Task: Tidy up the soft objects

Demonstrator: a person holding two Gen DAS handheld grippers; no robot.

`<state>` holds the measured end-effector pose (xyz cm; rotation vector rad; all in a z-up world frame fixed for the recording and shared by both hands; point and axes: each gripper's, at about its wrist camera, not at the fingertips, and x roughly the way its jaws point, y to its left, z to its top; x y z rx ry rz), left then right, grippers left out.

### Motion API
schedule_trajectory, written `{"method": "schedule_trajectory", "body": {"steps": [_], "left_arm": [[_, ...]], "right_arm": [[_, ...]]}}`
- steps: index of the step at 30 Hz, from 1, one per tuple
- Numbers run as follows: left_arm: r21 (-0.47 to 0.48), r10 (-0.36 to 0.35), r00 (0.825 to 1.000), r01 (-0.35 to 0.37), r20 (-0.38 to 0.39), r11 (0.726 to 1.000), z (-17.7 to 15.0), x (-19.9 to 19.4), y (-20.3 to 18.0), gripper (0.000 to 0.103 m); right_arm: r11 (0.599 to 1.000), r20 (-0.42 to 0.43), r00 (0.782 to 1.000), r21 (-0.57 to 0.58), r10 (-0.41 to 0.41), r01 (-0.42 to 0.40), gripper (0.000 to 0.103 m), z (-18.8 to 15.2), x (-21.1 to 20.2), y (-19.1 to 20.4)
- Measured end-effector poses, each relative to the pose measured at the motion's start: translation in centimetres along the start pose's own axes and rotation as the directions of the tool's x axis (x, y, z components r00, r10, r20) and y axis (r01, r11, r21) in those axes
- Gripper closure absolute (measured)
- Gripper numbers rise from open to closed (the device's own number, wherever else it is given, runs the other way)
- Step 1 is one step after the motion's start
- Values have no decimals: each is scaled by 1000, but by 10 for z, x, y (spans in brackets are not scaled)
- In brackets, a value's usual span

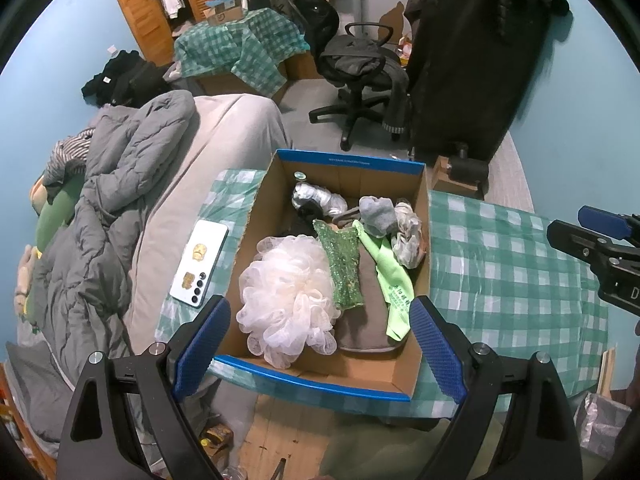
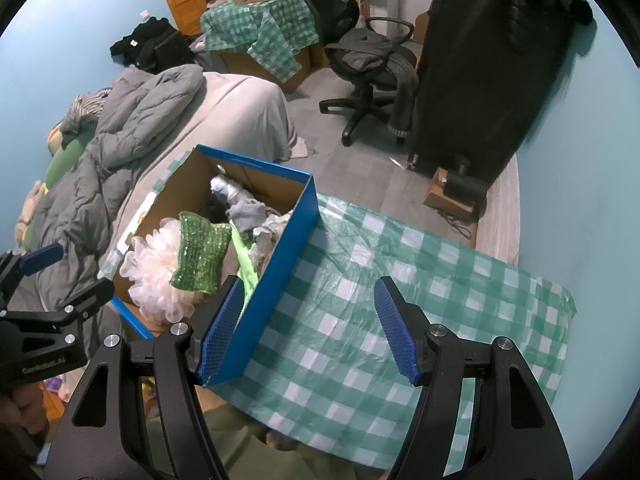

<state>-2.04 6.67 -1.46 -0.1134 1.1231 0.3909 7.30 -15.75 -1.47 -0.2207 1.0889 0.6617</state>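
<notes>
Two grippers hover above a table draped in a green-and-white checked cloth (image 2: pixel 360 300). On it stands a blue-rimmed cardboard box (image 1: pixel 352 162) holding the soft things: a pale mesh bath pouf (image 1: pixel 286 300), a green sequined cloth (image 1: pixel 342 268), a light green cloth (image 1: pixel 390 276) and grey socks (image 1: pixel 376 212). The left gripper (image 1: pixel 320 344) and right gripper (image 2: pixel 310 328) both stand apart, gripping nothing. A white phone (image 1: pixel 199 264) lies beside the box. Behind are a bed with a grey quilt (image 1: pixel 116 184), a black office chair (image 1: pixel 356 68) and light blue walls (image 1: pixel 52 80).
</notes>
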Motion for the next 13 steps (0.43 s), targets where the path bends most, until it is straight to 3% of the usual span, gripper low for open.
{"method": "schedule_trajectory", "body": {"steps": [13], "left_arm": [[-22,10,1000,-11,-3,1000,0,3,0,11]], "right_arm": [[1000,1,1000,1,1,-1,36,2,0,0]]}}
